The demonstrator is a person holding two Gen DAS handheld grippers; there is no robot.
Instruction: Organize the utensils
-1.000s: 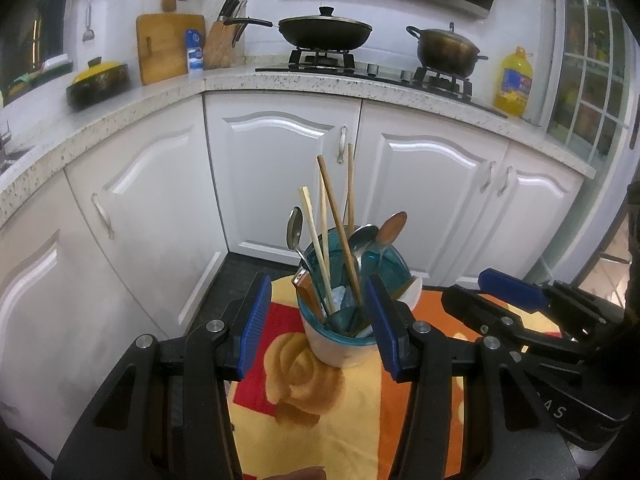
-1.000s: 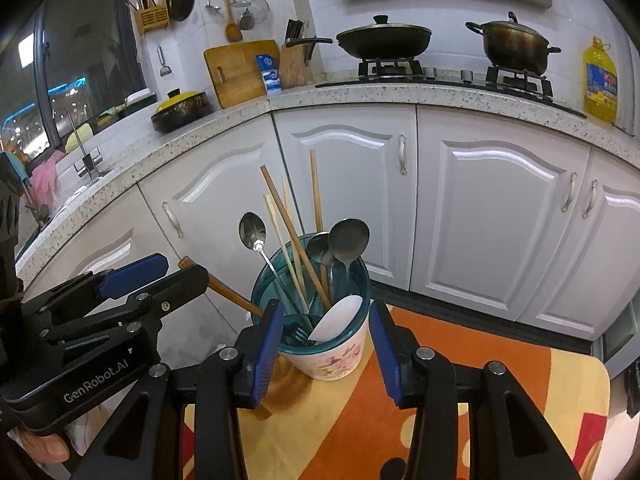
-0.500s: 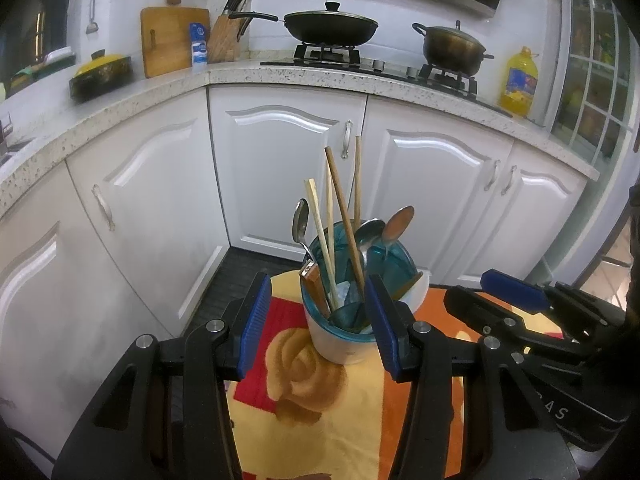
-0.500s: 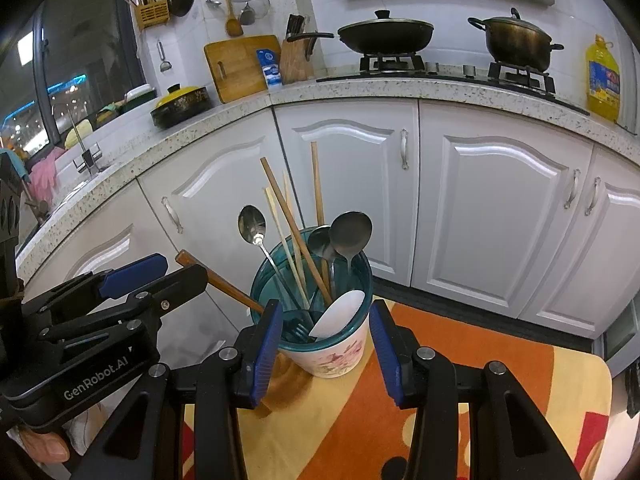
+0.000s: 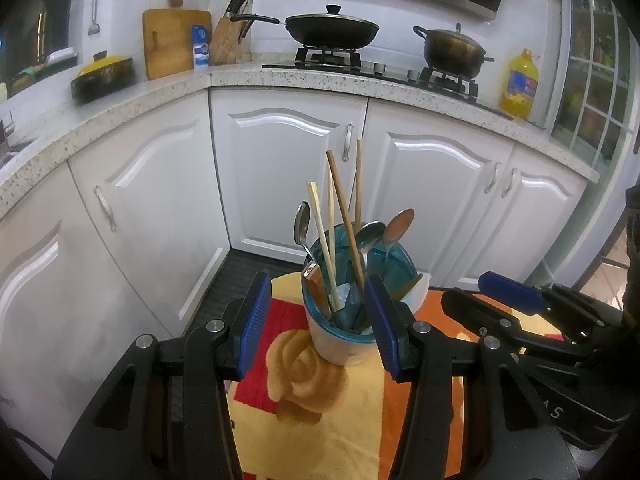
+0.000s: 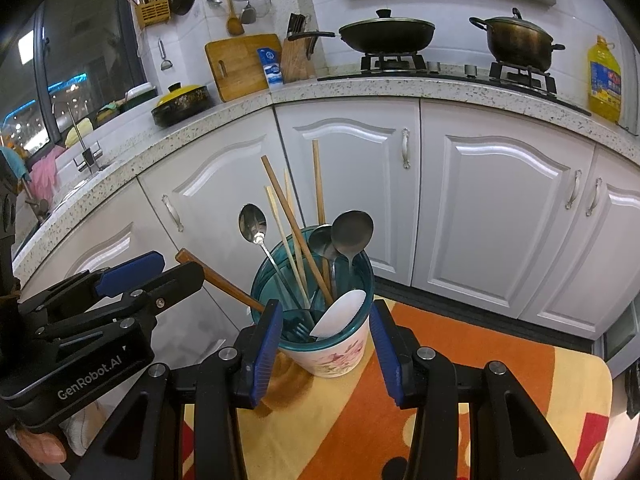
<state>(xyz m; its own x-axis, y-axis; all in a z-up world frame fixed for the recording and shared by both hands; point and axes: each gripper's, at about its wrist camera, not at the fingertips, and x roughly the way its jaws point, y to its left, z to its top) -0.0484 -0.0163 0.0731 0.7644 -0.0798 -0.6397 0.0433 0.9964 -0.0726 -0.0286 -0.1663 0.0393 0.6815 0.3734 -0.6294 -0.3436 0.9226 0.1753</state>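
Both grippers hang with their blue-padded jaws spread apart and nothing pinched between them. The left gripper (image 5: 318, 320) frames the utensil cup (image 5: 344, 340), which stands just ahead of its pads without touching them; the right gripper (image 6: 324, 344) frames the same cup (image 6: 332, 344) from the other side, likewise clear of it. Seen from the right wrist, the left gripper sits at about nine o'clock, its black body printed "GenRobot.AI" in pale letters. The cup is white with a pink flower print and a teal liner, and it rests on a tabletop covered by an orange, yellow and red cloth (image 6: 460, 380). Out of it rise wooden chopsticks (image 5: 346, 216), several metal spoons (image 6: 352, 232), a white plastic spoon (image 6: 340, 314), a fork (image 6: 298, 330) low inside, and a brown wooden handle (image 6: 216, 276) leaning out toward ten o'clock. Beyond, at twelve o'clock, a speckled counter (image 6: 360, 88) carries a lidded wok (image 6: 386, 32) and a pot (image 6: 518, 42); a yellow oil bottle (image 6: 604, 80) at two o'clock bears a blue label too small to read.
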